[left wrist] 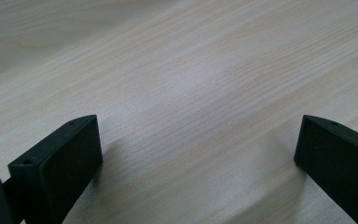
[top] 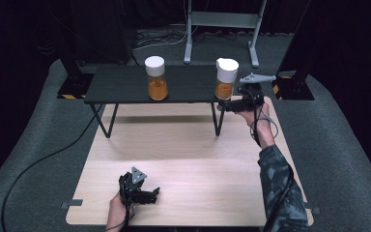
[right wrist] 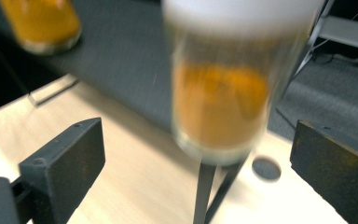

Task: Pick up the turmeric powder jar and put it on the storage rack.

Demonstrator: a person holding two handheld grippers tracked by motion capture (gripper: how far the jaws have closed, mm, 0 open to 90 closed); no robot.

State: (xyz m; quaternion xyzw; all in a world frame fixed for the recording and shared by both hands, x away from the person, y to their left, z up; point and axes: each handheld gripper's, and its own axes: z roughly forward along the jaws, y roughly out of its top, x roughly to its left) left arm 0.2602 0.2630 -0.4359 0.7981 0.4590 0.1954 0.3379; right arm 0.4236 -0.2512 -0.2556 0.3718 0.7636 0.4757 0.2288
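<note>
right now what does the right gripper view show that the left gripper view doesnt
Right gripper view alone: a blurred jar of orange powder with a white lid, standing at the end of the dark shelf, a second jar farther along it, and grey floor beyond. Left gripper view alone: nothing but bare wood grain ahead. Both: the light wooden table and two black jaws standing wide apart with nothing pressed between them.

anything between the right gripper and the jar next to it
Nothing visible. The right gripper sits just beside the right jar at the shelf end, jaws open and clear of the glass, with only open air between them.
</note>
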